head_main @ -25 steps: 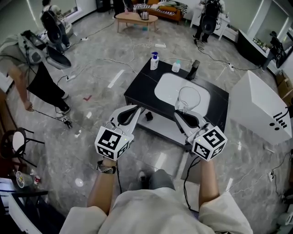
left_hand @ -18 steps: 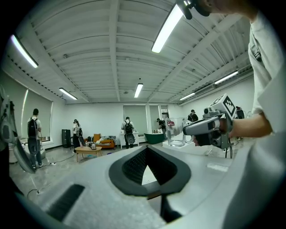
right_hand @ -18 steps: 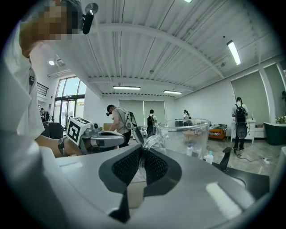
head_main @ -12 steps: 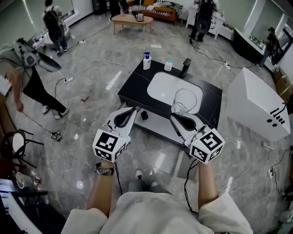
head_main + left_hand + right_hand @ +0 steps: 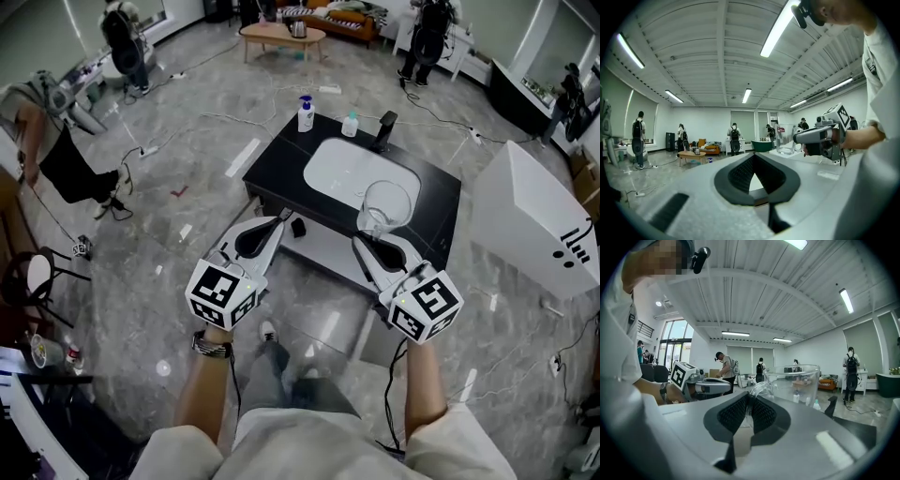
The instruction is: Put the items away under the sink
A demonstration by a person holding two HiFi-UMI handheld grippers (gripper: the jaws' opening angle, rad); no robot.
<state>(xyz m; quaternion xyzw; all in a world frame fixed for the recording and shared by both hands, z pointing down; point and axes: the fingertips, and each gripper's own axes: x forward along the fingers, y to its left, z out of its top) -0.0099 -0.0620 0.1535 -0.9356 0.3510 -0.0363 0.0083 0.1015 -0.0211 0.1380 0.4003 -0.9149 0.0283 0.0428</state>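
Note:
A black sink unit (image 5: pixel 441 202) with a white basin (image 5: pixel 349 171) stands ahead, a white shelf (image 5: pixel 323 251) below its top. On the shelf lies a small black item (image 5: pixel 298 228). A soap bottle (image 5: pixel 306 113), a small bottle (image 5: pixel 350 124) and a black faucet (image 5: pixel 384 130) stand at the back. My right gripper (image 5: pixel 362 240) (image 5: pixel 749 399) is shut on the handle of a clear glass jug (image 5: pixel 384 204) (image 5: pixel 794 380), held upright above the unit's front edge. My left gripper (image 5: pixel 283 219) (image 5: pixel 753 157) is shut and holds nothing, near the unit's front left corner.
A large white box (image 5: pixel 539 225) sits on the floor to the right of the unit. Cables (image 5: pixel 234 120) trail over the grey floor. A chair (image 5: pixel 33 291) is at the left. Several people stand further back, near a low wooden table (image 5: pixel 281 36).
Both grippers keep their pose and the jug stays held. The view has shifted slightly, and the person at the left has moved further away.

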